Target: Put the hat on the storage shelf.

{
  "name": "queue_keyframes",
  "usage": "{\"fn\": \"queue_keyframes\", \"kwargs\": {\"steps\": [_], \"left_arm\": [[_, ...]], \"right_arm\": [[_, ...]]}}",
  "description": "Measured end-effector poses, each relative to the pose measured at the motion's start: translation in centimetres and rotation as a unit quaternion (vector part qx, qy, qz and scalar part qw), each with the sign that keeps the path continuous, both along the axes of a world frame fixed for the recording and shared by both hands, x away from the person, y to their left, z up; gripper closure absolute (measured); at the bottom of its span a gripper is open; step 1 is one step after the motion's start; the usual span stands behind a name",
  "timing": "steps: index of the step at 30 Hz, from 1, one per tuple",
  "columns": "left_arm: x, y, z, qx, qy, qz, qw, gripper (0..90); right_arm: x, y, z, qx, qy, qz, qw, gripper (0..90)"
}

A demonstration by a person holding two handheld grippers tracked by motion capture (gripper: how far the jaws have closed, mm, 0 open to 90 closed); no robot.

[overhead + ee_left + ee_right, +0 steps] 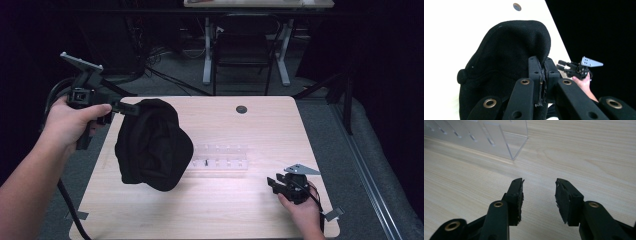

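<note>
While your left gripper [131,110] has its jaws pinched together on the edge of the cap [152,145], the cap hangs from that edge over the left part of the table [215,205], its lower end at or just above the wood, just left of the clear rack [220,161]. In the left gripper view you can see the fabric squeezed between the two pads, with the crown and its top button [461,75] drooping below. That reads as the lifting step: the cap is picked up and carried, not yet set anywhere. Your right gripper [273,183] rests low on the table, right of the rack and toward your edge, jaws apart with bare wood between them and nothing held. Next, you will likely need a second hold: bring the right gripper across past the rack to the hanging side of the cap and close on the brim or the opposite edge, so the cap can be opened out or placed under control. Keep the left pinch firm, since a single thin fold carries the whole weight and could slip. As for containers, the rack is the one thing of that sort here; its slots look empty apart from one small dark item [206,162] in the near row, too small to identify.
</note>
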State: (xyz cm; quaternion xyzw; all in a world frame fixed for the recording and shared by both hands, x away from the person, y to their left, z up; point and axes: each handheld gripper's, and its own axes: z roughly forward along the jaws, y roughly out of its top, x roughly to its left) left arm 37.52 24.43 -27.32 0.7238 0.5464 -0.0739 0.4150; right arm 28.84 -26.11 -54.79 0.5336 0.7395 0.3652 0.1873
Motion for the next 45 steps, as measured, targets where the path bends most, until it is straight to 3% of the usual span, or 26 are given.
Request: {"fn": "queue_keyframes", "kwargs": {"steps": [11, 16, 21, 29, 32, 37, 42, 45], "left_arm": [[1.5, -2.1, 0.4, 0.001, -0.008, 0.007, 0.9999, 87.1], [2.0, -3.1, 0.8, 0.003, -0.014, 0.008, 0.9999, 87.1], [2.4, -3.8, 1.0, 0.001, -0.02, 0.011, 0.9997, 87.1], [3.1, -5.3, 0.9, 0.003, -0.024, 0.015, 0.9996, 87.1], [3.4, -5.7, 0.9, 0.006, -0.029, 0.018, 0.9994, 87.1], [4.0, -6.5, 0.9, 0.002, -0.031, 0.027, 0.9991, 87.1], [4.6, -7.7, 0.7, 0.005, -0.034, 0.028, 0.999, 87.2], [4.8, -8.0, 0.7, 0.004, -0.034, 0.028, 0.999, 87.1]], "right_arm": [[-0.1, 0.6, 0.3, -0.002, -0.01, 0.009, 0.9999, 56.2], [-0.1, 1.4, 0.9, -0.012, -0.032, 0.021, 0.9992, 55.7], [-0.1, 2.2, 1.4, -0.01, -0.036, 0.028, 0.9989, 56.2], [0.1, 4.1, 2.3, -0.017, -0.023, 0.066, 0.9974, 69.1], [0.1, 4.8, 2.9, -0.023, -0.035, 0.08, 0.9959, 72.4], [0.5, 6.1, 3.2, -0.02, -0.053, 0.091, 0.9943, 67.6], [1.0, 8.6, 4.1, -0.025, -0.074, 0.124, 0.9893, 65.3], [1.2, 9.5, 4.4, -0.023, -0.079, 0.132, 0.9879, 64.0]]}}
